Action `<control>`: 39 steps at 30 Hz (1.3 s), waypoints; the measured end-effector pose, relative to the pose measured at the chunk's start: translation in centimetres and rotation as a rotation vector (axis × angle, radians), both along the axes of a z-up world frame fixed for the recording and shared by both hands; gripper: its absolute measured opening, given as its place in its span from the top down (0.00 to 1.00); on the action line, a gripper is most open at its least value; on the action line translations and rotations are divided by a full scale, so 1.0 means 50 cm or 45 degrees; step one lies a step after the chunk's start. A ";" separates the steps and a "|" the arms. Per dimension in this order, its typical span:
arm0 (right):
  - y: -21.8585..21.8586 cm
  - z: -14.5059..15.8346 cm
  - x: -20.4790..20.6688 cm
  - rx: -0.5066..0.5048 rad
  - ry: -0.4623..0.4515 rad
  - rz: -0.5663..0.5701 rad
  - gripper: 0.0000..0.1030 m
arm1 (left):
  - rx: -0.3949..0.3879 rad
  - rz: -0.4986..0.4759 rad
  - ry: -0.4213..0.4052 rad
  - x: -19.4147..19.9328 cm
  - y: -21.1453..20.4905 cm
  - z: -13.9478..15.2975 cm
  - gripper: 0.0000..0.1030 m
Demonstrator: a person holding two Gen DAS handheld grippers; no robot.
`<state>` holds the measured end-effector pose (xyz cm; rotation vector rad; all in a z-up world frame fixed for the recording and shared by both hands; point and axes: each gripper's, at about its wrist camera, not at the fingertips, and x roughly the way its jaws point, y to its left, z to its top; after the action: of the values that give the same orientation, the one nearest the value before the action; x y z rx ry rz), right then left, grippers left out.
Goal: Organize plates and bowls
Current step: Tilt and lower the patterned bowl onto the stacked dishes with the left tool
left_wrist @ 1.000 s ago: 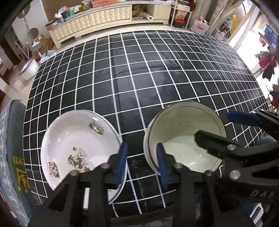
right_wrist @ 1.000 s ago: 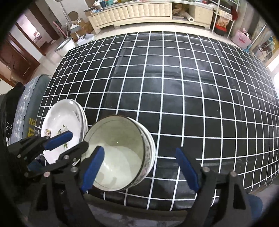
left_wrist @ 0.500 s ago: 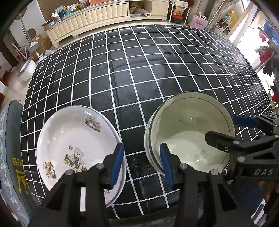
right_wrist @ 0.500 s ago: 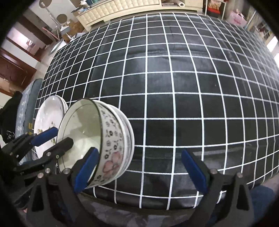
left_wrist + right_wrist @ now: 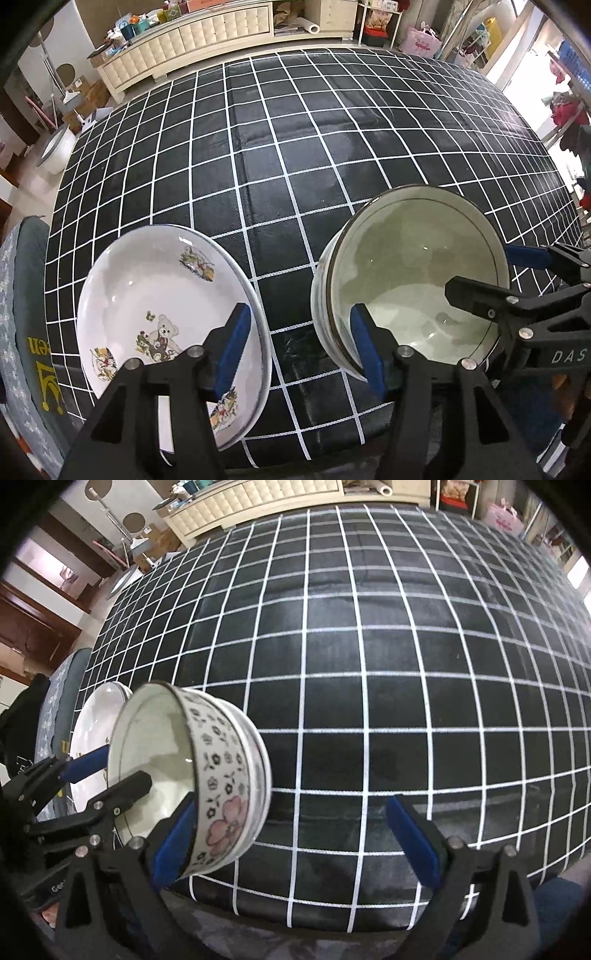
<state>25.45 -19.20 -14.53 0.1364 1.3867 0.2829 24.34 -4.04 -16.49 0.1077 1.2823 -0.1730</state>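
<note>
letting go of the stacked bowls (image 5: 413, 280) beside the plates (image 5: 166, 302) on the desk (image 5: 295, 147): left tool (image 5: 301, 349) opening, right tool (image 5: 295, 843) spread wide, both gripping nothing; next, likely lifting clear.

A bench (image 5: 295, 155) under a black cloth gridded with white lines fills most of both views. Beyond its far edge a long cream sideboard (image 5: 192, 40) with tufted fronts, its top crowded with small items, stands on a pale floor (image 5: 22, 192); dark wooden doorways (image 5: 33, 624) lie to the left and a shelf unit (image 5: 376, 18) and a pink bag (image 5: 424, 38) to the right. Daylight enters from the far right (image 5: 535, 85), and a grey cushion with yellow lettering (image 5: 33, 332) sits beside the bench's near left corner.
</note>
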 end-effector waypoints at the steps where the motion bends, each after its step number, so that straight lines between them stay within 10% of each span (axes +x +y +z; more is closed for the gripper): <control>1: -0.003 -0.003 0.000 0.007 0.012 -0.007 0.03 | -0.002 0.001 0.003 0.000 -0.001 -0.002 0.48; 31: -0.064 -0.013 0.016 0.157 0.123 -0.067 0.03 | -0.072 -0.046 0.057 0.018 -0.021 -0.021 0.48; 39: -0.046 -0.068 0.003 0.427 0.251 -0.104 0.33 | -0.160 -0.071 0.068 0.012 -0.027 -0.030 0.58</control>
<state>25.62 -21.51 -17.92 0.5087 1.5159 0.4418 24.93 -5.40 -17.99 0.0312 1.3186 -0.3056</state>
